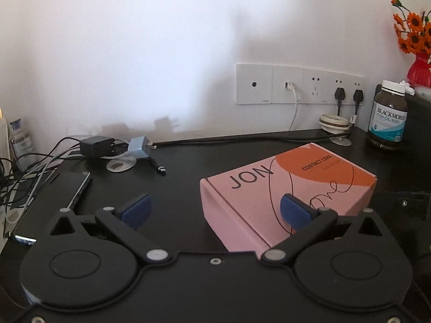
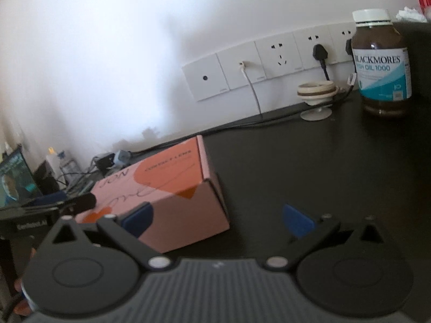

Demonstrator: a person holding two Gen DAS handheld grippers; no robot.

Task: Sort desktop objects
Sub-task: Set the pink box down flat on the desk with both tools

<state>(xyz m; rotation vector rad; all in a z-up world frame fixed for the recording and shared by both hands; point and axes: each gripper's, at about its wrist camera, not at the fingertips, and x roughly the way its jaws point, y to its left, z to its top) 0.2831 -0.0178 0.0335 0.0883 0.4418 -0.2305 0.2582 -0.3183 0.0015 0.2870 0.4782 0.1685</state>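
Note:
A pink and orange contact lens box (image 1: 291, 188) lies on the black desk (image 1: 183, 167). My left gripper (image 1: 214, 211) is open just in front of it, its right blue pad over the box's near face, nothing held. In the right wrist view the same box (image 2: 172, 188) sits to the left, and my right gripper (image 2: 218, 219) is open over bare desk (image 2: 296, 161), its left pad in front of the box's corner. A brown fish oil bottle (image 1: 389, 115) with a white cap stands at the far right, bottle (image 2: 382, 64). A black phone (image 1: 62, 191) lies at the left.
Chargers (image 1: 113, 145) and tangled cables (image 1: 29, 167) crowd the back left. A wall socket strip (image 1: 299, 84) holds plugs and a white cable. A small white stand (image 1: 335, 123) sits by the wall. Orange flowers in a red vase (image 1: 417, 43) top a dark box at the right.

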